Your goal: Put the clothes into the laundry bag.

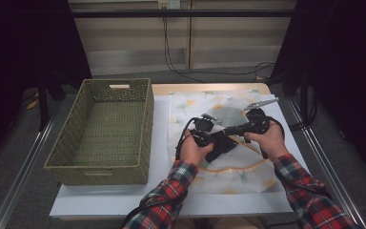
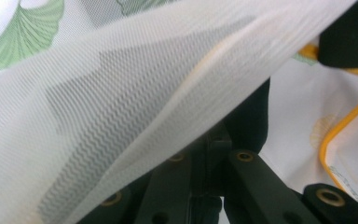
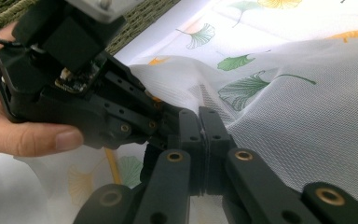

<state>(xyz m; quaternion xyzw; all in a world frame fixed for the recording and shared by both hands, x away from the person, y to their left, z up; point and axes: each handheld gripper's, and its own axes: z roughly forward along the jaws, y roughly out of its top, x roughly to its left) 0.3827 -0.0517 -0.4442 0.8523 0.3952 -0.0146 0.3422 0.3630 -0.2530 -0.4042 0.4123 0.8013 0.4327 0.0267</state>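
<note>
A thin white mesh cloth [image 1: 228, 167] printed with green and yellow ginkgo leaves lies spread on the table, right of the basket. Over its middle both grippers meet tip to tip. The left gripper [image 1: 221, 140] points right, and its jaws are together with the cloth [image 2: 121, 93] draped over them, hiding the tips of the left gripper [image 2: 209, 135]. The right gripper [image 1: 229, 130] points left. In its own view the right gripper [image 3: 203, 116] is shut on a raised fold of cloth [image 3: 307, 93], with the left gripper [image 3: 161, 109] pinching the same fold right beside it.
A large green woven basket [image 1: 105, 129] stands empty on the left half of the table, and its side [image 3: 140, 18] is close behind the left hand. White paper [image 1: 100, 200] covers the tabletop. Metal rails [image 1: 19, 171] run along both table sides.
</note>
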